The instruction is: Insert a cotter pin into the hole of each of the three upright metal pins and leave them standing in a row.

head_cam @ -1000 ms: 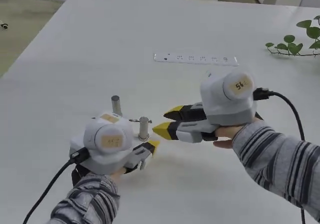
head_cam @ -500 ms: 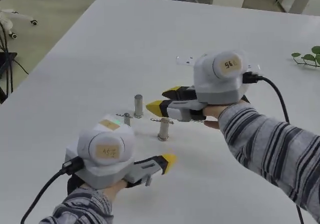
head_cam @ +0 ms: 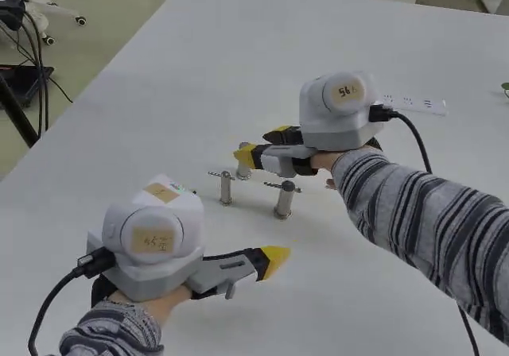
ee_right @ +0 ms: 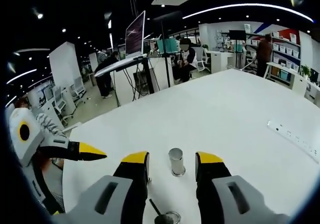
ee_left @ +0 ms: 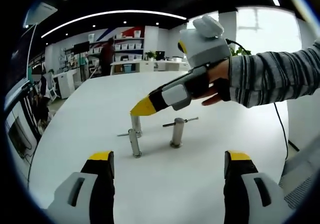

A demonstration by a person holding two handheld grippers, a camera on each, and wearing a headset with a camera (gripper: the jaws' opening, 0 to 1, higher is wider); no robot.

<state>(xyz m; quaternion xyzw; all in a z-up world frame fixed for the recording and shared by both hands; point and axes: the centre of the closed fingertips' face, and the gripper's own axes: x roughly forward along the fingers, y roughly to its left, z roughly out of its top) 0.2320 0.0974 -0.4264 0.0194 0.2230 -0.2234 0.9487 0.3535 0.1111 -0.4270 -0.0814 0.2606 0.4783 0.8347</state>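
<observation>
Three pins (ee_left: 176,132) stand upright on the counter (head_cam: 199,70), two carrying cotter pins (head_cam: 280,186); right gripper (head_cam: 262,143) open at the third pin (ee_right: 175,163); left gripper (ee_left: 169,156) open, apart from them.

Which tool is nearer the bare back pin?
Right. The right tool has the bare pin between its open jaws; the left tool is off beyond the other two pins.

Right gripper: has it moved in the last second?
Yes: the right gripper has left the cotter-pinned metal pin and gone to the bare metal pin, now between its jaws.
</observation>
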